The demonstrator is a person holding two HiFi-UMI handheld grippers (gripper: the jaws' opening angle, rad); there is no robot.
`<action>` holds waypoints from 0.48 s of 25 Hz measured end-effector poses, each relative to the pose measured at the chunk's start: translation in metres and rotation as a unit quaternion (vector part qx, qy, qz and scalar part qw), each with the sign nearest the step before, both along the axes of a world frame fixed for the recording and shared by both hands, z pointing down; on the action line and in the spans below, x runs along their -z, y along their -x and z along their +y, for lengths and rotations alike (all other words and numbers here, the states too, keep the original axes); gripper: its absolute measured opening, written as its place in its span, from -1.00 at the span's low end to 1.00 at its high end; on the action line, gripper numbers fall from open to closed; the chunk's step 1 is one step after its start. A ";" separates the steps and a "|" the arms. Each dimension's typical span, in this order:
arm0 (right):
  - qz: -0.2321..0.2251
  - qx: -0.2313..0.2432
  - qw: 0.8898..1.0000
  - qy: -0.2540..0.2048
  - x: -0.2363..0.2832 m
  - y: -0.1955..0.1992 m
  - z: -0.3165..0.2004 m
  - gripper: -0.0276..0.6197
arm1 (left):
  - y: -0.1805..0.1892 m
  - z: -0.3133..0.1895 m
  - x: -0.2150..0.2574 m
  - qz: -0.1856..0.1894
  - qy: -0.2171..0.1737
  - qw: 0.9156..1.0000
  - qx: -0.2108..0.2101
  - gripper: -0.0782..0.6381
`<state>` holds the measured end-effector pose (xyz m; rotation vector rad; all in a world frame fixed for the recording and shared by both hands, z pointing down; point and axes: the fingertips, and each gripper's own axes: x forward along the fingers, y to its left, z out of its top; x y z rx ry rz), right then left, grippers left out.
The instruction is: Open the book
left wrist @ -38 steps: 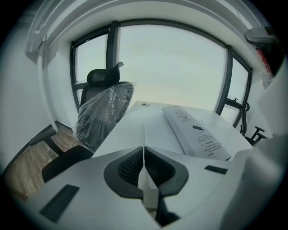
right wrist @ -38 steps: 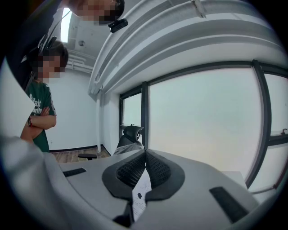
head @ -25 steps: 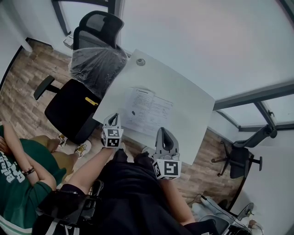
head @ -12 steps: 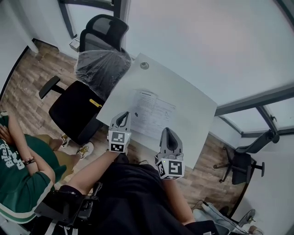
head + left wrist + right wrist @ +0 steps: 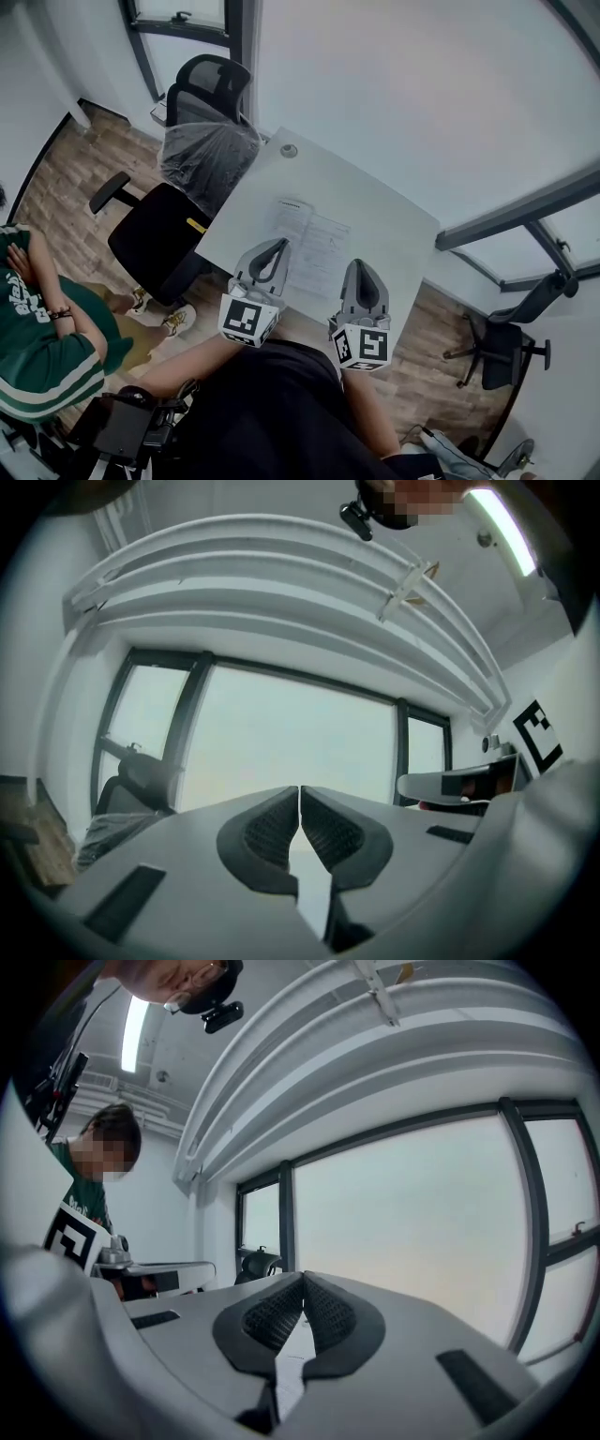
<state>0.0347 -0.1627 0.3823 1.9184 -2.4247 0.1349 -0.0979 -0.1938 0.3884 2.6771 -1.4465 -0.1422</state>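
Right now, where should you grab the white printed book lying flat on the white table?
Probably pinch the white printed book by its thin right page edge, sliding in low from the right, because it lies flat on the white table and offers nothing taller.

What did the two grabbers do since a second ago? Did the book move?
Both rose from the table's near edge toward the head camera: the left gripper a lot, the right gripper only a little. Both stay shut with nothing between their jaws. The book did not move. It still lies open on the white table.
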 end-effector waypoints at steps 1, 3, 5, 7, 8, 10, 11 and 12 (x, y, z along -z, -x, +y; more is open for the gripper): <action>0.000 -0.002 1.000 -0.003 0.004 -0.005 0.000 -0.87 | -0.009 0.003 0.017 0.009 -0.031 0.999 -0.002 -0.74; -0.001 -0.005 1.000 -0.009 0.010 -0.012 0.002 -0.87 | -0.025 0.010 0.044 0.025 -0.073 0.997 -0.008 -0.74; -0.002 -0.004 1.000 -0.017 0.015 -0.017 0.004 -0.87 | -0.037 0.015 0.057 0.035 -0.079 0.996 -0.016 -0.74; -0.002 -0.001 1.000 -0.027 0.021 -0.019 0.008 -0.87 | -0.044 0.018 0.061 0.041 -0.078 0.996 -0.019 -0.74; -0.005 0.000 0.999 -0.032 0.025 -0.020 0.011 -0.87 | -0.045 0.021 0.063 0.044 -0.078 0.996 -0.019 -0.74; -0.010 0.000 0.999 -0.043 0.034 -0.021 0.015 -0.87 | -0.047 0.025 0.065 0.045 -0.082 0.995 -0.017 -0.74; -0.010 0.001 0.999 -0.049 0.037 -0.020 0.016 -0.87 | -0.048 0.026 0.064 0.043 -0.082 0.996 -0.017 -0.74; -0.009 0.003 0.999 -0.053 0.039 -0.020 0.017 -0.87 | -0.050 0.026 0.063 0.041 -0.080 0.996 -0.019 -0.74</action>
